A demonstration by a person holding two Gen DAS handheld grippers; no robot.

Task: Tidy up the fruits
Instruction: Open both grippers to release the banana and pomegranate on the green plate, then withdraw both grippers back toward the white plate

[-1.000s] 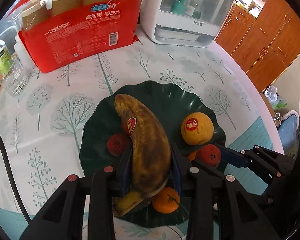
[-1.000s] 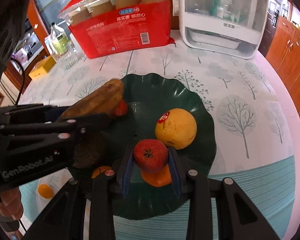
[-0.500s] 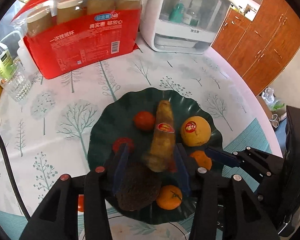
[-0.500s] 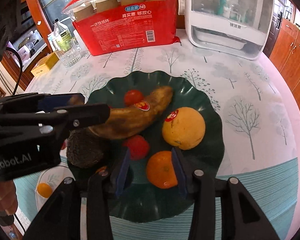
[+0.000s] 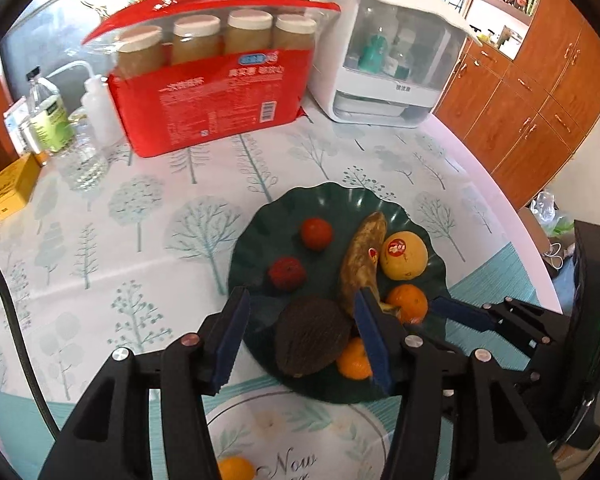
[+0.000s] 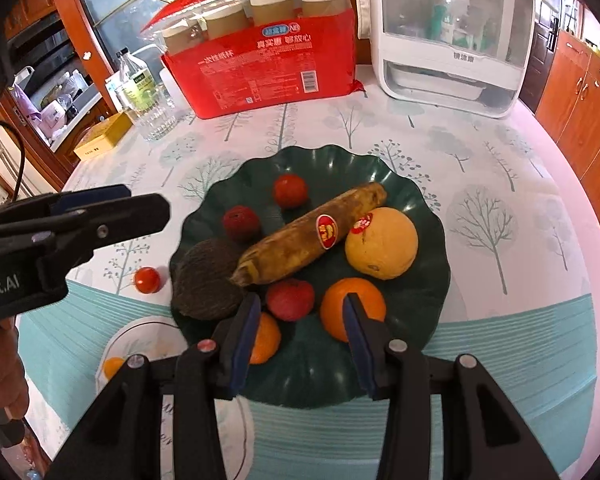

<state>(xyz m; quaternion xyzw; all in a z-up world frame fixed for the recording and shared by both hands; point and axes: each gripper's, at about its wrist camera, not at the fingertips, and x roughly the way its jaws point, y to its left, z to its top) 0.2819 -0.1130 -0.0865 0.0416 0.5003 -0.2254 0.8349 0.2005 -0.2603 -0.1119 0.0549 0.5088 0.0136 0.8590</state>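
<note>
Beyond both tools, the table (image 6: 500,184) with its tree-print cloth carries a white appliance (image 6: 452,36) and a red pack of jars (image 6: 260,68) at the far side. Just ahead of the tools lies the dark green plate (image 6: 428,292) with wavy rim, holding the fruits. Across its middle lies the brown-spotted banana (image 6: 300,244), touching the yellow orange (image 6: 380,244) on its right; a dark brown rough fruit (image 6: 204,280) sits at the banana's near-left end. Ahead of the right tool (image 6: 300,312) a red lychee (image 6: 290,298) lies just beyond its fingertips, with one small orange (image 6: 350,306) behind its right finger and another (image 6: 266,338) behind its left finger. Two more red fruits (image 6: 290,190) lie on the plate's far left. A small red tomato (image 6: 147,280) rests on the table left of the plate. The left tool (image 5: 300,308) hangs above the brown fruit; its jaws have just been opening and grip nothing. The right tool's jaws stand apart, empty as well.
</note>
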